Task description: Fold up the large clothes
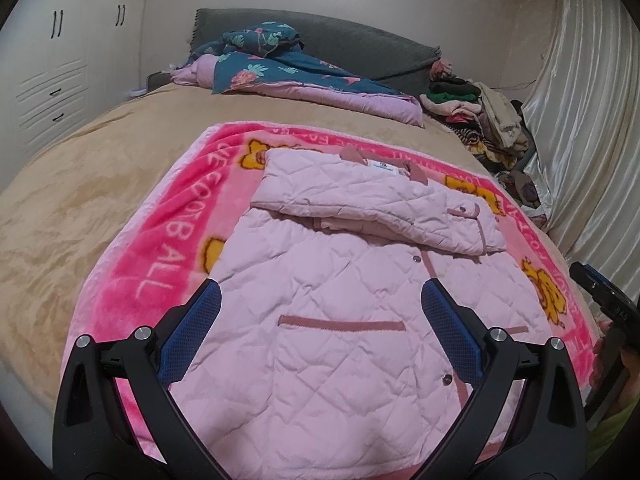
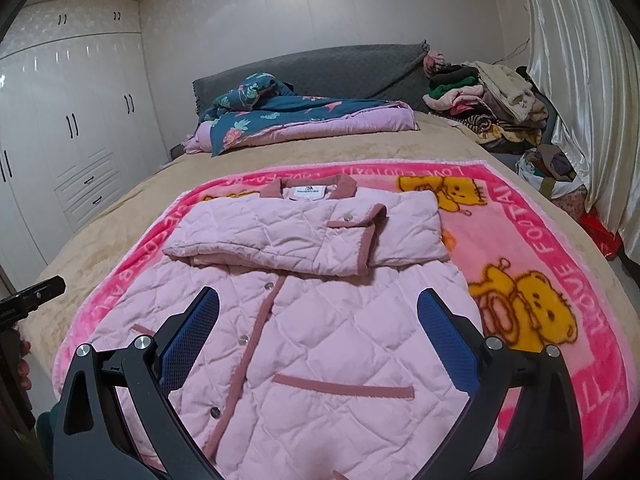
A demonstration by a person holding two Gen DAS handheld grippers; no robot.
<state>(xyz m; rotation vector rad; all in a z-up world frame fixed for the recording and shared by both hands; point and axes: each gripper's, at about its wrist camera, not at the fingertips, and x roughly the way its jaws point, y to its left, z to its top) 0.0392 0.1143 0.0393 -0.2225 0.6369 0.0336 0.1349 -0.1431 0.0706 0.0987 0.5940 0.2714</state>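
Both tongs are spread wide and holding nothing. The left gripper hangs over the lower half of the pink quilted jacket, blue pads well apart, with the fabric showing between them; I can't tell if the tips actually touch the cloth. Same for the right gripper: fingers far apart, nothing clamped, sitting above the jacket near its front placket and the pocket trim.

The jacket lies flat in the middle of the pink blanket with the yellow bears, collar toward the head of the bed and hem toward the foot. Both sleeves are folded across the chest, forming a band just below the collar. The snaps down the front look done up.

At the head of the bed there's a folded teal floral quilt against the grey headboard, and a pile of clothes at the far right corner beside the curtain. White wardrobe off the left edge.
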